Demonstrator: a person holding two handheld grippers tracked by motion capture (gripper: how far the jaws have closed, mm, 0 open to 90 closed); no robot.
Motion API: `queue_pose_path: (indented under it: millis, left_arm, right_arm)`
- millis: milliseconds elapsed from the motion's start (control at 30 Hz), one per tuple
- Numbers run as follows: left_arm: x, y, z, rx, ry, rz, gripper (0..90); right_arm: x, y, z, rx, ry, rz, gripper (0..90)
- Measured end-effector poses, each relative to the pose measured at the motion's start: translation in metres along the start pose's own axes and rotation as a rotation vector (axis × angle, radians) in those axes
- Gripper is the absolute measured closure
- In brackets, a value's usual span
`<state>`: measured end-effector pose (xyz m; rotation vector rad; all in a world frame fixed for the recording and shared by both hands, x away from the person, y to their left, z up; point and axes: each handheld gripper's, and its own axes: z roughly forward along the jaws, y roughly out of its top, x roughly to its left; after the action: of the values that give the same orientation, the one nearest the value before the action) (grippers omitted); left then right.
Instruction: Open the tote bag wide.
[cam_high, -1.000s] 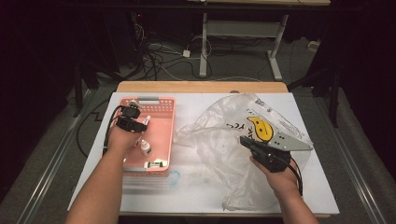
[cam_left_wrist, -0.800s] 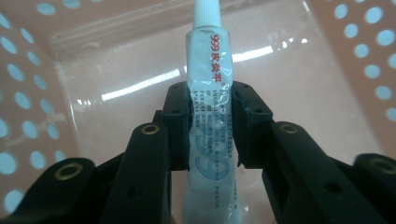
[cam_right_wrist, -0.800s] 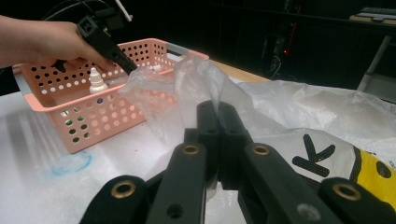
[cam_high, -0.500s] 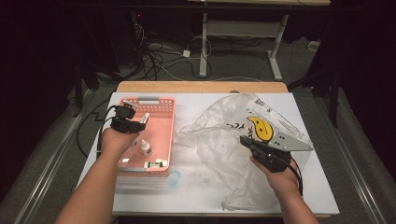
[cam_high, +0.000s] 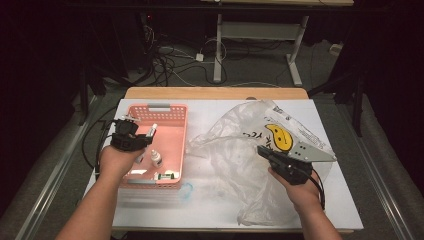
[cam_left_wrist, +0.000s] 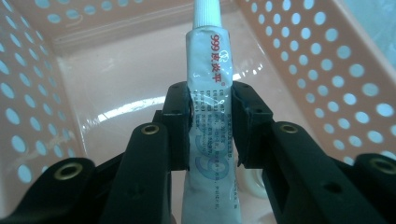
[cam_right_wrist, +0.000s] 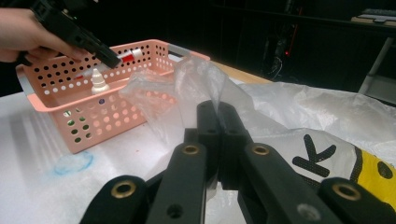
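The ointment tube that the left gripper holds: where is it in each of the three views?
High view: ointment tube, left of centre, above the pink basket, in the left gripper.
Left gripper view: centre, clamped between the black jaws, cap up.
Right gripper view: upper left, above the basket's rim.
Shared landmark: the pink basket.

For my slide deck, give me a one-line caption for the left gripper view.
Left gripper clamps a white ointment tube over the pink perforated basket.

A white ointment tube (cam_left_wrist: 209, 116), printed with red characters and capped in white, is held lengthwise above the pink perforated basket (cam_high: 172, 117). A crumpled clear plastic bag (cam_high: 235, 150) bearing a yellow smiley lies beside it.
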<state>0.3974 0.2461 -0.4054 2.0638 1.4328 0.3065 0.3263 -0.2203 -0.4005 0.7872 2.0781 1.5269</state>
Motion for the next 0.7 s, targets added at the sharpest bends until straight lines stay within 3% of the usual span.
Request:
queue_pose_path:
  millis: [700]
  left_arm:
    - [-0.015, -0.036, -0.033, -0.144, -0.044, 0.046, 68.2]
  right_arm:
    - [0.003, 0.000, 0.001, 0.005, 0.004, -0.008, 90.0]
